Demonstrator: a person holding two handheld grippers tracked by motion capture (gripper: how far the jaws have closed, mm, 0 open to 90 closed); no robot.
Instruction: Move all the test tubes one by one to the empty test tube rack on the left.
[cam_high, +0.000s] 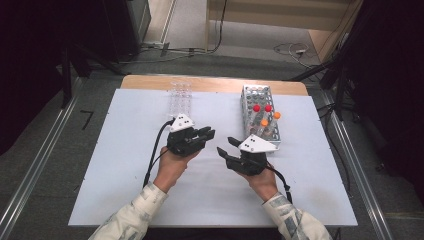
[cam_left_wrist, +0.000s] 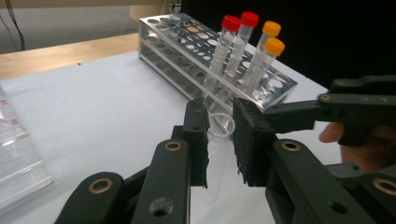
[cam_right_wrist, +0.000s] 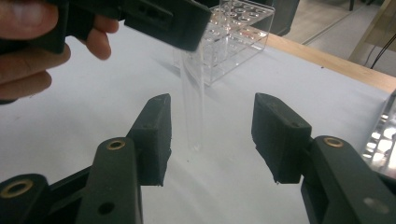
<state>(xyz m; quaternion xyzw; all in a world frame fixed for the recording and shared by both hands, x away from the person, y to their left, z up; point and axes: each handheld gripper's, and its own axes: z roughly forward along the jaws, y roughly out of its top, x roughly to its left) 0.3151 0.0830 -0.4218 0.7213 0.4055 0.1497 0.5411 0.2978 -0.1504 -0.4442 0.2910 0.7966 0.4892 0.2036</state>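
A clear, uncapped plastic tube (cam_left_wrist: 218, 140) stands upright between the pads of my left gripper (cam_left_wrist: 219, 116), which is shut on it near its rim. In the high view the left gripper (cam_high: 207, 134) is at the table's middle, pointing right. My right gripper (cam_high: 227, 146) faces it from the right. In the right gripper view the tube (cam_right_wrist: 193, 102) hangs just beyond the right gripper (cam_right_wrist: 212, 126), whose jaws stand open and apart from it. I cannot tell whether the tube's lower tip touches the table.
A metal rack (cam_high: 260, 95) stands at the back right with two red-capped tubes (cam_high: 262, 108) and two orange-capped tubes (cam_high: 276, 115) in it. A clear plastic rack (cam_high: 181, 95) sits at the back centre. A white sheet (cam_high: 125, 165) covers the table.
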